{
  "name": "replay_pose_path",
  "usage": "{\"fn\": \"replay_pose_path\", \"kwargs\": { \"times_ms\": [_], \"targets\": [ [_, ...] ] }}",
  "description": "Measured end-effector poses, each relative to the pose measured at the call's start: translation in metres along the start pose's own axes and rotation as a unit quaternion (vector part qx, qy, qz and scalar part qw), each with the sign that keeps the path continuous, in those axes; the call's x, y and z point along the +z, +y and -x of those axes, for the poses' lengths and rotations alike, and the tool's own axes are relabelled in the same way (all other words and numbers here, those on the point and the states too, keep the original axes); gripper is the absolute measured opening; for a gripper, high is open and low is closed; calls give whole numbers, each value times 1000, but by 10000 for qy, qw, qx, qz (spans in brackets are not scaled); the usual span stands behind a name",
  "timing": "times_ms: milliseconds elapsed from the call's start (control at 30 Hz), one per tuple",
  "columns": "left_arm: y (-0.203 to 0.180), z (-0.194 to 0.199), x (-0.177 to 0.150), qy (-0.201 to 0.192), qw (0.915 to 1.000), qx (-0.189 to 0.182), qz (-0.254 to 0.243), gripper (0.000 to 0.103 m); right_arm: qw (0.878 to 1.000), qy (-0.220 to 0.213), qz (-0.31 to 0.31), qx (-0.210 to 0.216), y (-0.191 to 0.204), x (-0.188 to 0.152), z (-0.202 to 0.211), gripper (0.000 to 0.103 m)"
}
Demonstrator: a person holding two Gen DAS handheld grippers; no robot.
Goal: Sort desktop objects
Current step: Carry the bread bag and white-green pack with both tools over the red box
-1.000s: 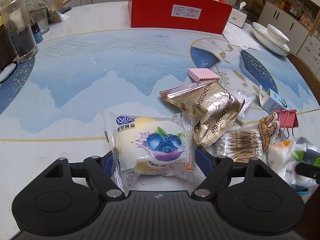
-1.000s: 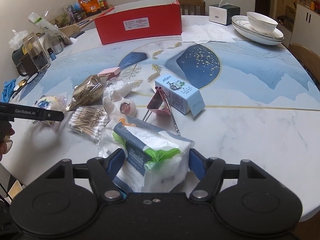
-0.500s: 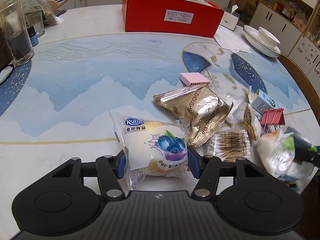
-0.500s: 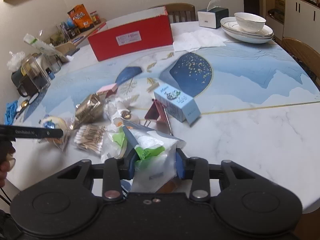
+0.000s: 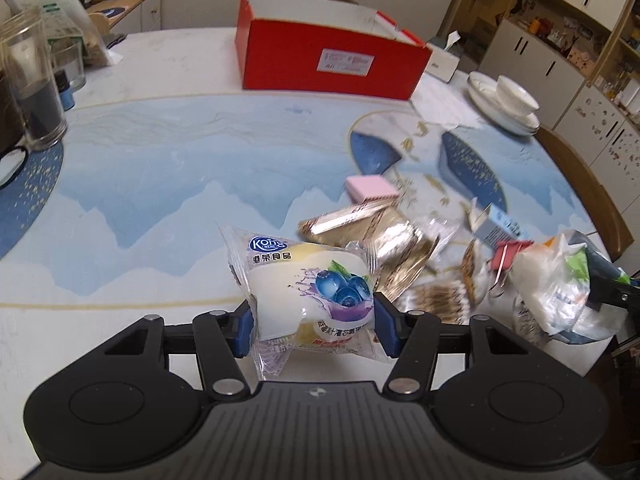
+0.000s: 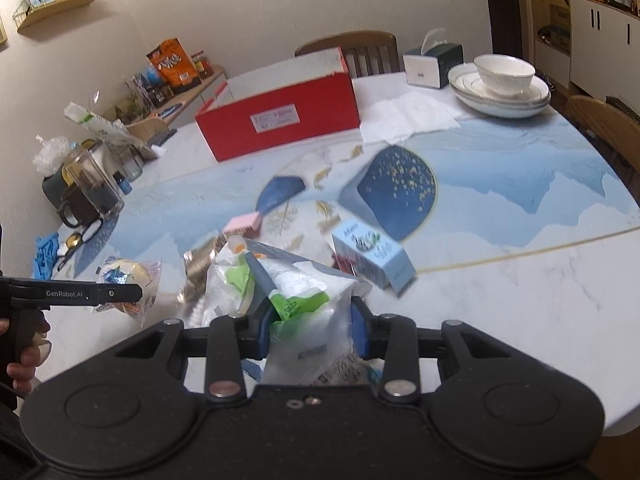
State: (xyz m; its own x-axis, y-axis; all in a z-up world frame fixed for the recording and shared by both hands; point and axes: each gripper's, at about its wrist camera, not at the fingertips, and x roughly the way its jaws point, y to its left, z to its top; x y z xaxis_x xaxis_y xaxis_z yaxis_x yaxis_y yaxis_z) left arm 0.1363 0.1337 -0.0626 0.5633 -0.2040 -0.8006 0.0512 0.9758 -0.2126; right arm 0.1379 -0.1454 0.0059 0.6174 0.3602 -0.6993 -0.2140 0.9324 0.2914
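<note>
I read "Kon's" on the blueberry cake packet (image 5: 310, 292), white and puffy, clamped in my left gripper (image 5: 314, 322) above the table (image 5: 160, 184). My right gripper (image 6: 312, 328) squeezed a crumpled tissue pack (image 6: 296, 300).

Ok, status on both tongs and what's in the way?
Left tongs shut on blueberry bun packet. Right tongs shut on tissue pack. Red box path clear.

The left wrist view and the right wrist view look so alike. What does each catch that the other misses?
Only the left wrist view shows the left gripper pinching the blueberry bun packet up close. Only the right shows the right gripper gripping the tissue pack, plus a hand. Both share the red box, pink pad and stacked dishes.
</note>
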Motion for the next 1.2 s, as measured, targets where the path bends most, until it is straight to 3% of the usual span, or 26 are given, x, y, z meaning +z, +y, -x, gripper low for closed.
{"fn": "replay_pose_path", "kwargs": {
  "times_ms": [467, 1200],
  "targets": [
    [-1, 4, 55, -117, 9986, -425, -287, 57, 9997, -231, -47, -98, 12, 53, -16, 37],
    [13, -9, 167, -559, 9912, -880, -815, 57, 9981, -541, 145, -251, 44, 171, -61, 37]
  ]
}}
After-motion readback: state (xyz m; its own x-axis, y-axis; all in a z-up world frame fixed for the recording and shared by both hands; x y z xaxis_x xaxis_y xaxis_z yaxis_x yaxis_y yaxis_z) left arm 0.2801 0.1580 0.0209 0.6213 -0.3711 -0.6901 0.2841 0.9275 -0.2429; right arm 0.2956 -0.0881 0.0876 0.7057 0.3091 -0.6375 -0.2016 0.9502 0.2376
